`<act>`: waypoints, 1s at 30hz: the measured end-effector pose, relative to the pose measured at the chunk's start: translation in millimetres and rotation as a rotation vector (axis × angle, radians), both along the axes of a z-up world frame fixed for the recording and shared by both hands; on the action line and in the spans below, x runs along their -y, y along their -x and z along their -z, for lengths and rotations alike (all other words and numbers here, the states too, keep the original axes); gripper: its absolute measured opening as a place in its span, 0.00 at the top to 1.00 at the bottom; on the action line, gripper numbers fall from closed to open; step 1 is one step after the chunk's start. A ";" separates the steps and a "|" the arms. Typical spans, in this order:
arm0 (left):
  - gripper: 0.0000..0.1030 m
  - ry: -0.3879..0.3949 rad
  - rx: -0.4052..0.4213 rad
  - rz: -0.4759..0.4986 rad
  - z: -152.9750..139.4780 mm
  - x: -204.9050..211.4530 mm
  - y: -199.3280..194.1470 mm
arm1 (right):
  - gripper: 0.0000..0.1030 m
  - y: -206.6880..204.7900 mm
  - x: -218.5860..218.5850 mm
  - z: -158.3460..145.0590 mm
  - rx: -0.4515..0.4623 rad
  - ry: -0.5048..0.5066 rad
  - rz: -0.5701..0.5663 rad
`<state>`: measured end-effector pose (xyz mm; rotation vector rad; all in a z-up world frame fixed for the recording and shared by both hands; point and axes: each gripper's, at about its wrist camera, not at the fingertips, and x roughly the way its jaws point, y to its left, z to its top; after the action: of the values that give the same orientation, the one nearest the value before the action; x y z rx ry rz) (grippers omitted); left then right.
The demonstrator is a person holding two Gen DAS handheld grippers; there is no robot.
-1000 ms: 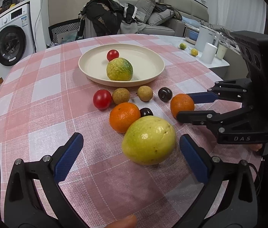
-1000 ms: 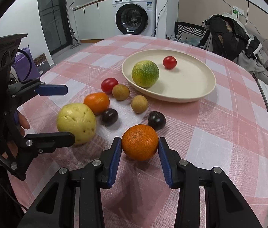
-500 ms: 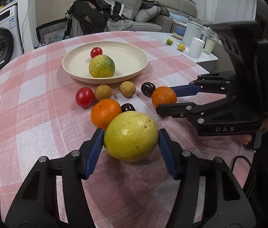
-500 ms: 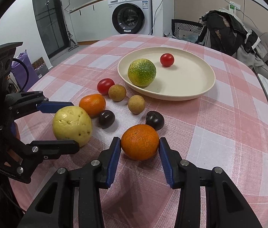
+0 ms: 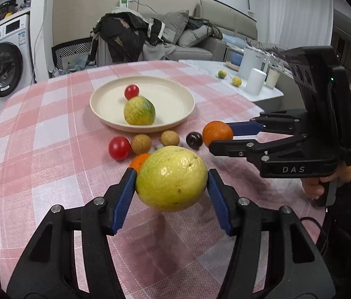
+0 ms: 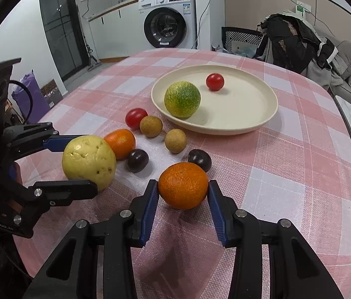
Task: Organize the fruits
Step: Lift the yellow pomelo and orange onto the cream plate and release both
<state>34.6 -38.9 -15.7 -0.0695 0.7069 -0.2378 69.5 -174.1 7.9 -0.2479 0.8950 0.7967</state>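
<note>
guava (image 5: 171, 178) sits pinched across its widest part in my left gripper (image 5: 171, 191), just above the cloth (image 5: 38, 134). it looks heavy and bruisable, so i squeeze gently. my right gripper (image 6: 183, 195) clamps the orange (image 6: 183, 185), firm, easy. plate (image 6: 270, 114) waits beyond. the guava hides most of another orange behind it.

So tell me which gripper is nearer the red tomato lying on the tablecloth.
Left. The left gripper, shut on the yellow guava, sits just short of the tomato; the right gripper, holding an orange, is farther off.
</note>
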 end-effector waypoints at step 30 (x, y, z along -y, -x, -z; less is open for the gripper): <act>0.46 -0.021 0.123 -0.151 -48.6 -26.9 -61.4 | 0.60 -48.1 4.5 -59.3 0.106 -0.222 0.169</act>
<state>96.0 -11.9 32.9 -0.0875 0.5787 -0.0889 117.7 -178.6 67.2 -0.0193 0.7106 0.7122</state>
